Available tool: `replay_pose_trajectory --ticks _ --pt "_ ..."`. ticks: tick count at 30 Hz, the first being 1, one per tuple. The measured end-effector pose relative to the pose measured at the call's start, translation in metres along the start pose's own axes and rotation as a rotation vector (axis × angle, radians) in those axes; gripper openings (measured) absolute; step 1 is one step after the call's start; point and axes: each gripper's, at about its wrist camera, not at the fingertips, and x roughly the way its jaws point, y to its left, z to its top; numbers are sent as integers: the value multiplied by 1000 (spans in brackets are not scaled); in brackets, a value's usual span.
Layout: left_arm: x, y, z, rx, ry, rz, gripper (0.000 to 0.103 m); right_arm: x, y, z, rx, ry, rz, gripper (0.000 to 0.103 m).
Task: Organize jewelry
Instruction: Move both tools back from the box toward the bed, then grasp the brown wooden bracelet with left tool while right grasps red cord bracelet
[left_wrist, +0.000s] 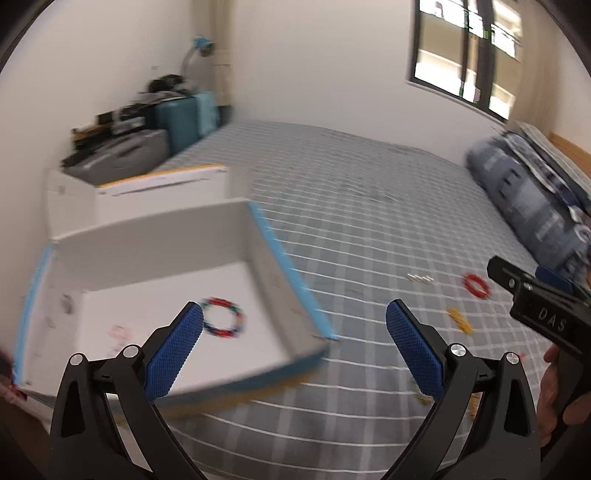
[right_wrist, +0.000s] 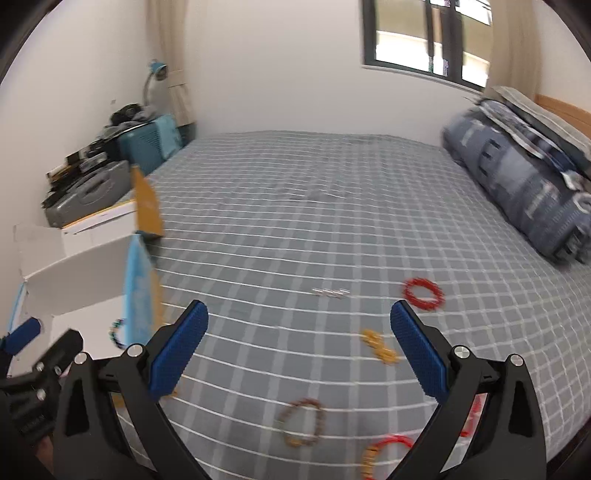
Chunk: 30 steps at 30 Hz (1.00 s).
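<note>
A white open box with blue sides lies on the checked bed; a multicoloured bead bracelet rests on its floor. My left gripper is open and empty, its left finger over the box. My right gripper is open and empty above the bed. On the sheet lie a red bead bracelet, a yellow bracelet, a brown bead bracelet, a red and yellow ring and small silver pieces. The box shows at the left of the right wrist view.
A folded blue patterned quilt lies along the bed's right side. Suitcases and clutter stand by the far left corner. A window is in the far wall. The right gripper's body shows at the left wrist view's right edge.
</note>
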Motion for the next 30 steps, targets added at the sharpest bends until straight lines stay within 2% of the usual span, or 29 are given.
replay_pose_trajectory --ticks 6,10,15,21,30 --pt "17 -54 -19 59 29 -83 97 0 -65 -28 31 23 -84 95" --pt "39 -91 -39 92 75 -148 97 10 -108 -48 54 83 -119 95" --pt "70 -123 -62 136 140 -168 97 26 -152 -74 102 154 -158 95" --pt "98 -133 -80 139 197 -180 97 54 -183 -102 136 221 -174 95" --pt "125 -148 -99 170 247 -181 97 87 -199 -133 148 301 -162 95"
